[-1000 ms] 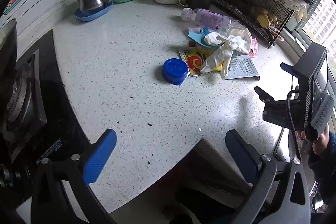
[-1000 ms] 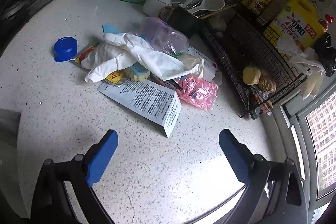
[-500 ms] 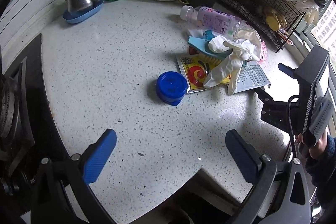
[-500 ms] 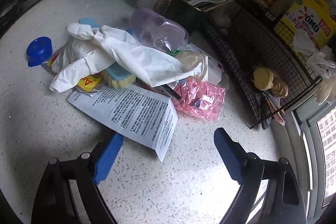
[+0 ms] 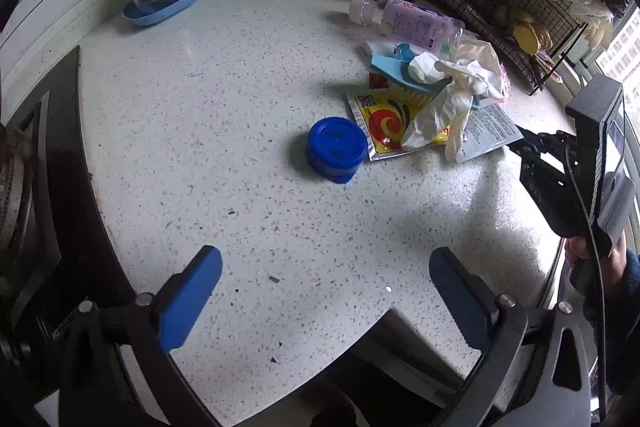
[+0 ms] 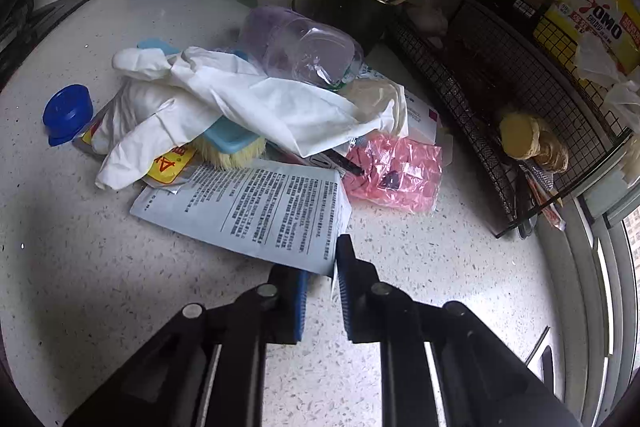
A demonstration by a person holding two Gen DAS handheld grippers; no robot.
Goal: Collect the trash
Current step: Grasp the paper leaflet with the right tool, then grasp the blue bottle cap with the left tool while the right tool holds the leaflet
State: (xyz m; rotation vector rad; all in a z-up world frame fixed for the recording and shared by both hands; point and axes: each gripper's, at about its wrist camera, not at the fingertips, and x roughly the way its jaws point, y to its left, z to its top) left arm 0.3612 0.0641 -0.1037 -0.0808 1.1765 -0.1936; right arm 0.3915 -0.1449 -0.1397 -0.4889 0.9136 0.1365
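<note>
Right claw (image 6: 322, 287) at bottom centre of its view, jaws closing on the near corner of the printed leaflet (image 6: 256, 211) lying mid-frame on the speckled surface (image 6: 120, 287). Left claw (image 5: 324, 291) wide open, empty, low in its frame. Behind the leaflet: white gloves (image 6: 224, 99), blue lid (image 6: 66, 113) left, pink wrapper (image 6: 394, 173) right.

Right gripper (image 6: 320, 287) has come in over the bench from well short of the trash pile to the near corner of the printed leaflet (image 6: 256, 211). Its fingers (image 6: 296, 303), a second ago spread wide, are now closing with that corner between them. In the left wrist view the blue cap (image 5: 337, 149) and pile sit lower and larger, since the left gripper (image 5: 326, 291) edged closer.
</note>
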